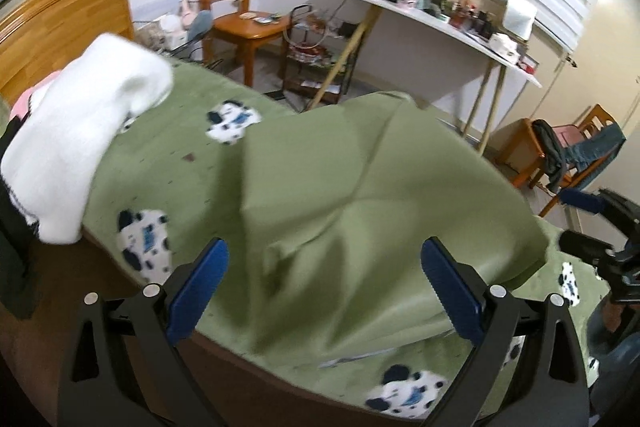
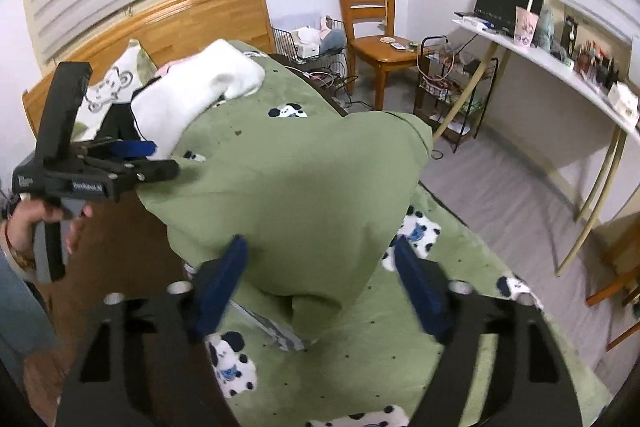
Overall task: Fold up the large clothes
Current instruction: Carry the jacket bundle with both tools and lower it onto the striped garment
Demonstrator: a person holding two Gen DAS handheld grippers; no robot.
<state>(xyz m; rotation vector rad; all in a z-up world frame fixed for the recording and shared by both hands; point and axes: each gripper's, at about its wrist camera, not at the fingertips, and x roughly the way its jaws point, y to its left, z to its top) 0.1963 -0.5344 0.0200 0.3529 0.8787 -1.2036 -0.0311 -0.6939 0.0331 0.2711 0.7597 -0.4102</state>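
A large plain green garment (image 1: 360,195) lies folded over in a bulky heap on the bed's green blanket with cow patches (image 1: 168,167). It also shows in the right wrist view (image 2: 296,195). My left gripper (image 1: 324,287) is open, its blue pads on either side of the garment's near edge, holding nothing. It shows from the side in the right wrist view (image 2: 156,159), at the garment's left edge. My right gripper (image 2: 320,287) is open over the garment's near end. Its tips show in the left wrist view (image 1: 580,223) at the garment's right edge.
A white fluffy garment (image 1: 84,131) lies at the head of the bed by the wooden headboard (image 2: 168,23). A wooden chair (image 2: 376,35), a wire rack (image 2: 452,87) and a cluttered white desk (image 2: 560,67) stand beyond the bed. Another chair with clothes (image 1: 572,155) is to the right.
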